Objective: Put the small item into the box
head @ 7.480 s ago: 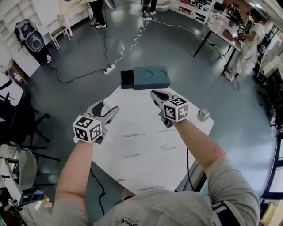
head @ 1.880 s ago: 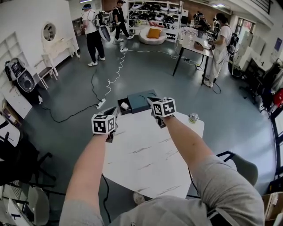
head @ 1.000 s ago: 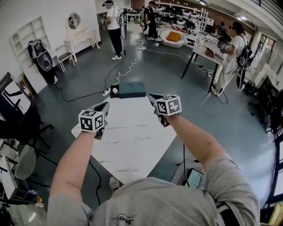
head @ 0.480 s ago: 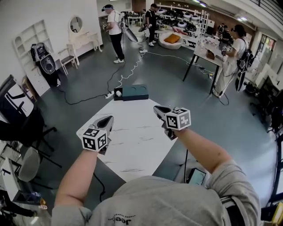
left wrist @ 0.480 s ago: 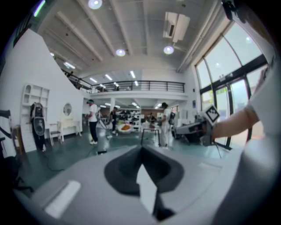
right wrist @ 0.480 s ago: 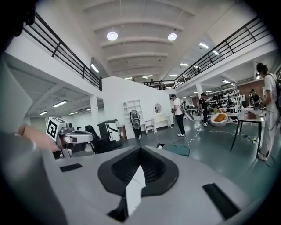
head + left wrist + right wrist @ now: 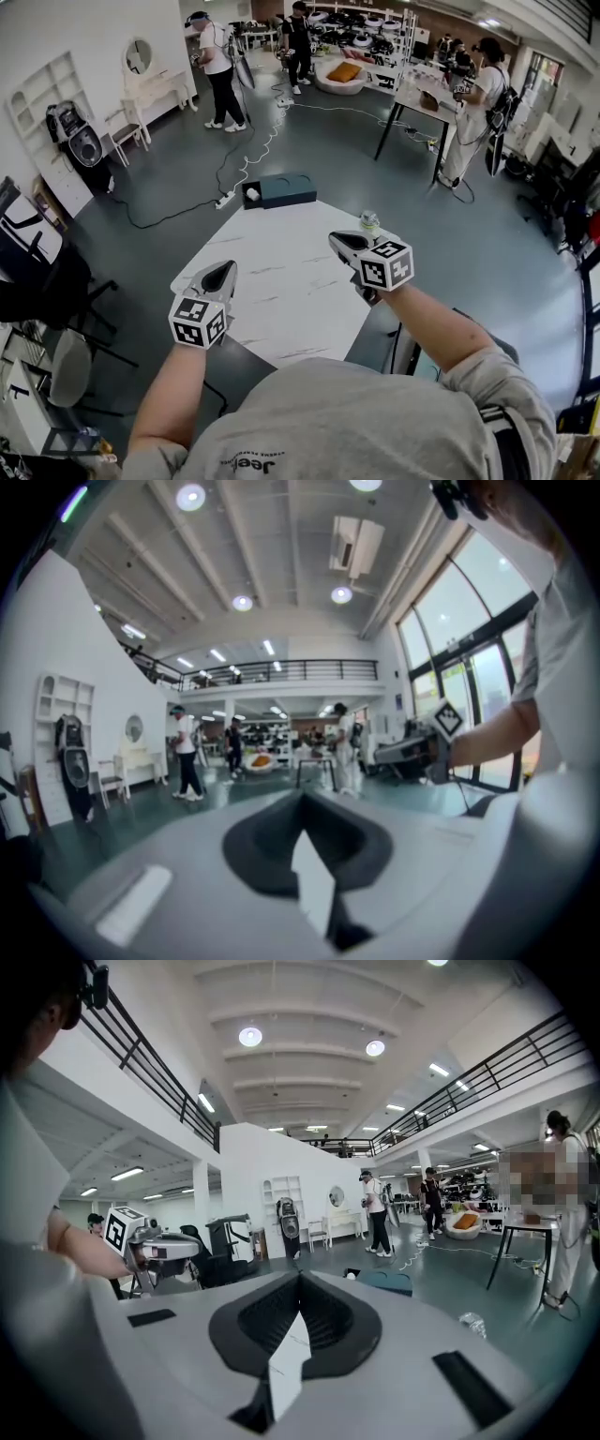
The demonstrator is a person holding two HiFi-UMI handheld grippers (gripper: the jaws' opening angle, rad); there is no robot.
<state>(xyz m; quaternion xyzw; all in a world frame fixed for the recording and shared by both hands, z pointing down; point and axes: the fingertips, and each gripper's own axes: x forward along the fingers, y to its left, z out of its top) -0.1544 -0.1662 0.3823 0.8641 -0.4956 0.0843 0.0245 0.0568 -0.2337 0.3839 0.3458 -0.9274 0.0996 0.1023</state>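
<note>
Across the tabletop (image 7: 281, 281), head view shows the item (image 7: 251, 195) in the box (image 7: 289, 190); left gripper view doesn't. Short of the box, left gripper (image 7: 227, 269) and right gripper (image 7: 336, 240) hover closed, empty.

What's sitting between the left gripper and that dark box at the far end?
Nothing: the head view shows only bare white tabletop between the left gripper and the box.

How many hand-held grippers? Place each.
2: left hand-held gripper over the left edge of the table; right hand-held gripper over its right edge. None seem hidden.
</note>
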